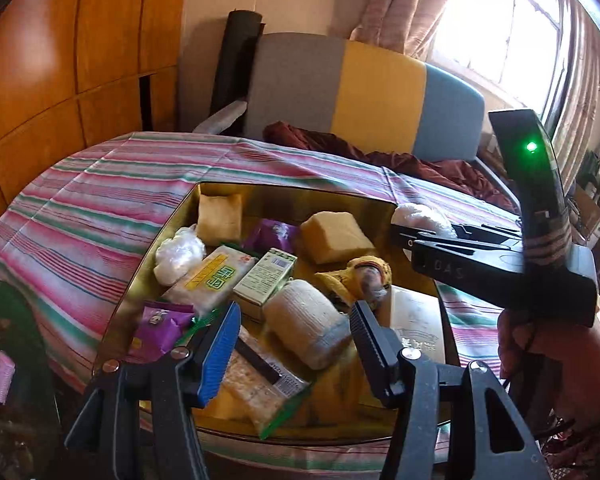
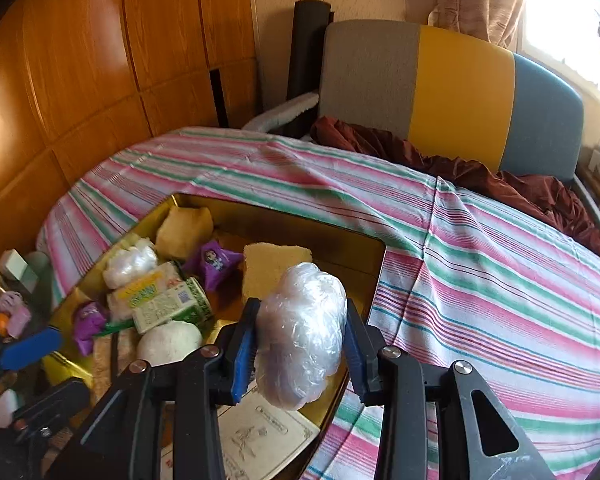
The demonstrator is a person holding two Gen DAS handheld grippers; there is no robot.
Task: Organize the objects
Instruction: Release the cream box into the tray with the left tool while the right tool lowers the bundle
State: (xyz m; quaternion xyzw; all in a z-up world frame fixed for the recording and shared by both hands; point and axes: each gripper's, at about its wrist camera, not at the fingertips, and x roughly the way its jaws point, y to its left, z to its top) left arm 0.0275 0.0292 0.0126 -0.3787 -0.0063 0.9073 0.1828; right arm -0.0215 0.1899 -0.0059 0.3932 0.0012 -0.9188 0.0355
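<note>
Striped cloth (image 2: 480, 280) surrounds the gold tray (image 2: 284, 216); right gripper (image 2: 300, 344), clamping the plastic-wrapped bundle (image 2: 300, 332), hovers over its right edge.

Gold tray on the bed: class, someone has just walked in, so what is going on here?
A person holding a gripper in each hand is sorting small things in a gold tray on a striped sheet. The right gripper is shut on a plastic-wrapped bundle, held over the tray's right edge. The left gripper is open and empty, above a white cloth roll. Sponges, purple packets and a green box lie in the tray.
</note>
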